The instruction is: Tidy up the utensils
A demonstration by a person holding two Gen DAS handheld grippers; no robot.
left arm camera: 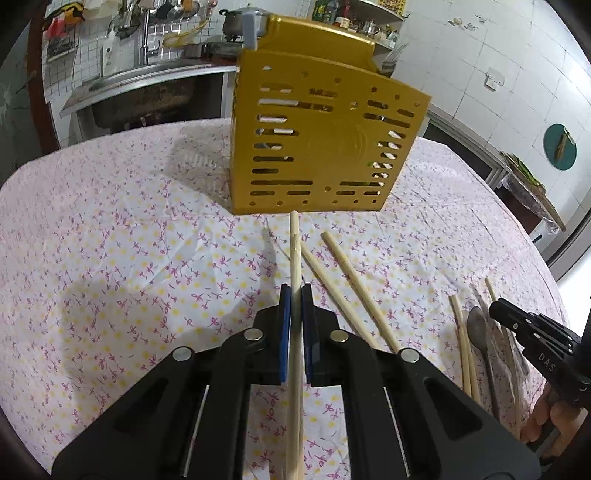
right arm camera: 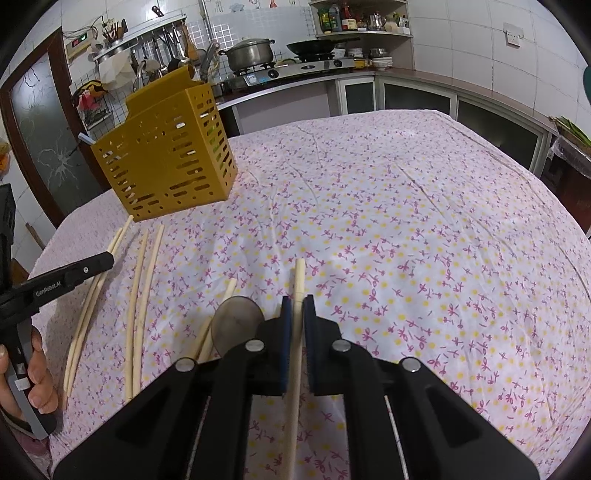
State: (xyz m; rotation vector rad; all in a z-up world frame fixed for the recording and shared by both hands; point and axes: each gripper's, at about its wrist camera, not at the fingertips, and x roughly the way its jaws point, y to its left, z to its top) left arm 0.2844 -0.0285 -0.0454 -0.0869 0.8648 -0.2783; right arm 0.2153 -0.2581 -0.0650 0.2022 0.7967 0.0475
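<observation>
Both grippers are closed on single wooden chopsticks; the likely purpose is transfer to the yellow slotted utensil holder (left arm camera: 317, 136), which stands upright on the table (left arm camera: 110, 240) at upper centre of the left wrist view and upper left of the right wrist view.

Left gripper (left arm camera: 295, 291): the fingers (left arm camera: 283, 321) clamp one chopstick (left arm camera: 294, 251) along its shaft; the free end projects forward toward the base of the holder and stops just short of it; a grip along the shaft, in line with the fingers, probably keeps the stick steady for tipping into the holder's open top. The gripper is held low over the tablecloth, pointing at the holder; whether the stick is lifted clear of the cloth cannot be determined.

Right gripper (right arm camera: 294, 301): the fingers (right arm camera: 285, 325) grip a second chopstick (right arm camera: 299, 277); its tip points up-frame across the table, well apart from the holder. In the left wrist view this gripper enters from the lower right edge, angled down over the remaining utensils.

Remaining items: two loose chopsticks (left arm camera: 343, 288) lie diagonally just right of the left gripper; a metal spoon (right arm camera: 236, 321) lies just left of the right gripper, with further chopsticks beside it. A grey-handled utensil (left arm camera: 251, 31) already stands in the holder; sorting appears partly done.
</observation>
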